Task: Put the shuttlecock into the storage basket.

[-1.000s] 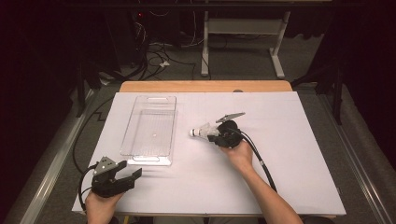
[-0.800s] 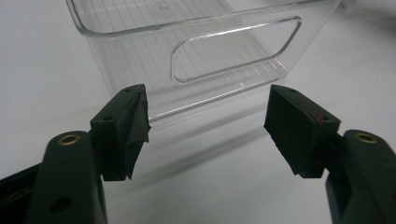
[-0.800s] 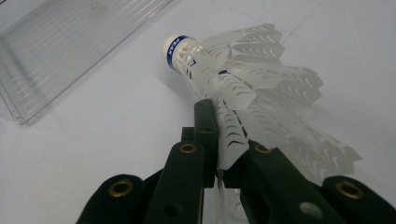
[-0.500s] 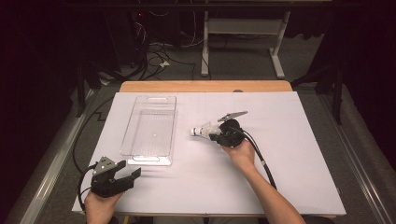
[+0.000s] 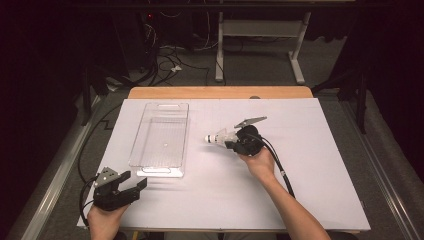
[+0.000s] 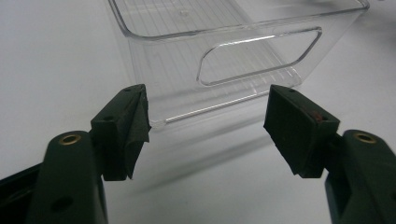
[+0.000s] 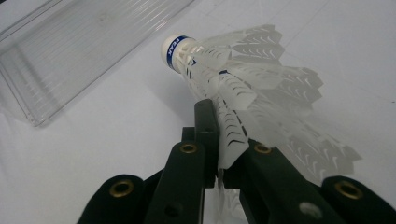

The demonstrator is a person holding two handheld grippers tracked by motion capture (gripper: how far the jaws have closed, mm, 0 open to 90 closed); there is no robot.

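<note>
From the high view I have the right gripper [image 5: 231,140] out over the middle of the white bench [image 5: 320,165], clamped on a shuttlecock [image 5: 218,138] whose white cork nose points toward the clear plastic tray [image 5: 161,134]. The shuttlecock sits just beside the tray's right wall, not over it. My left gripper [image 5: 134,184] rests near the bench's front left corner, just short of the tray's near end, with nothing in it.

In the left gripper view I see the jaws standing wide apart and empty, aimed at the tray's [image 6: 243,60] near wall with its cut-out handle. The tray looks thin, stiff and slick, and light enough to skate if nudged, so I would take it by that handle edge if it needs steadying.

In the right gripper view my jaws are closed on the shuttlecock's [image 7: 243,79] feathered skirt, pinching the vanes rather than the cork. I judge it to weigh almost nothing, so lifting is no issue, but the skirt is springy and fragile and will crush or bend under a hard squeeze. The cork [image 7: 176,50], with its blue band, is the firm part and the safer place to grip. The tray [image 7: 79,51] lies to the upper left, apart from the shuttlecock.
</note>
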